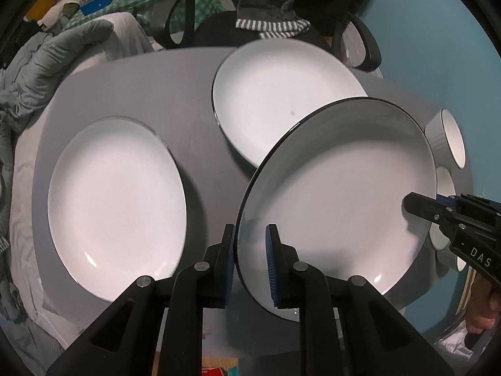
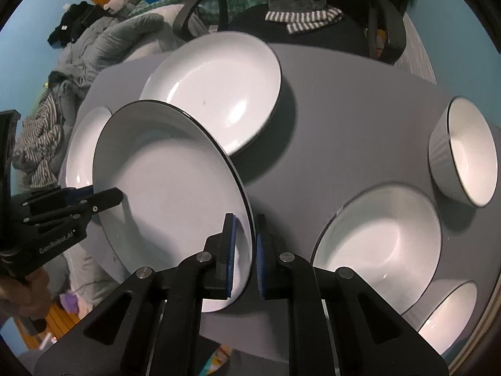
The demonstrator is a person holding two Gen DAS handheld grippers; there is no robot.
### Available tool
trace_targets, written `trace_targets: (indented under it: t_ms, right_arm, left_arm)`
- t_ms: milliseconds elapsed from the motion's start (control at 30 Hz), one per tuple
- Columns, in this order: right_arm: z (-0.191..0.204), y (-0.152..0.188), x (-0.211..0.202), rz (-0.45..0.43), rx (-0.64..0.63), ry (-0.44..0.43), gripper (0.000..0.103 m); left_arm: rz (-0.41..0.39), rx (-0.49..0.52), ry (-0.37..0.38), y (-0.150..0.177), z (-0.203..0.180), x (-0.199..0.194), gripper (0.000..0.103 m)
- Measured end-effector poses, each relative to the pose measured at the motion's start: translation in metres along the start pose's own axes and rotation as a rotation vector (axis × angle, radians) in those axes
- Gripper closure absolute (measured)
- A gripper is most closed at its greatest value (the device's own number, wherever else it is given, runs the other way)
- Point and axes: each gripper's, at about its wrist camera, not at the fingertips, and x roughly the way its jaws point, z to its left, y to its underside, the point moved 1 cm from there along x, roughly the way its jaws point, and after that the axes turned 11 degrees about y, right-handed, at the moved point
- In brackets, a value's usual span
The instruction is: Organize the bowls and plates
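A white plate with a dark rim (image 1: 338, 194) is held tilted above the grey table (image 1: 194, 94) by both grippers. My left gripper (image 1: 250, 250) is shut on its near left rim. My right gripper (image 2: 245, 250) is shut on its opposite rim; the same plate shows in the right wrist view (image 2: 175, 181). The right gripper reaches in from the right in the left wrist view (image 1: 419, 206), and the left gripper from the left in the right wrist view (image 2: 106, 199). Two more white plates lie on the table, one at left (image 1: 119, 206) and one at the back (image 1: 281, 94).
A deep white bowl (image 2: 466, 156) stands at the table's right, with a wide bowl (image 2: 382, 244) and another bowl (image 2: 451, 316) nearer. An office chair (image 1: 281, 28) draped with clothes stands behind the table. A bed with a grey jacket (image 1: 47, 62) is at the left.
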Motion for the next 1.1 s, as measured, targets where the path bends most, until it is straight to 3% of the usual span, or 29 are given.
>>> trace_targets:
  t_ms: [767, 800, 833, 867, 933, 1000, 1100]
  right_arm:
    - [-0.002, -0.101, 0.019, 0.007, -0.041, 0.001, 0.092]
    - [-0.002, -0.104, 0.020, 0.008, -0.044, 0.001, 0.093]
    - [-0.002, -0.108, 0.021, 0.008, -0.044, -0.008, 0.094]
    - [0.000, -0.113, 0.021, 0.008, -0.044, -0.023, 0.095]
    - [0.007, -0.120, 0.026, 0.028, -0.059, 0.006, 0.095]
    - [0.012, -0.122, 0.032, 0.036, -0.083, 0.065, 0.095]
    - [0.004, -0.126, 0.041, 0.050, -0.051, 0.082, 0.093]
  left_arm:
    - [-0.043, 0.031, -0.096, -0.090, 0.001, 0.021, 0.086]
    - [-0.044, 0.033, -0.012, -0.094, 0.000, 0.020, 0.101]
    - [-0.038, 0.027, 0.052, -0.098, -0.004, 0.020, 0.101]
    - [-0.042, 0.046, 0.055, -0.100, -0.015, 0.019, 0.101]
    - [-0.065, 0.160, -0.075, -0.103, -0.044, 0.019, 0.101]
    - [-0.059, 0.169, -0.042, -0.105, -0.055, 0.021, 0.101]
    - [-0.034, 0.173, -0.033, -0.105, -0.063, 0.031, 0.101]
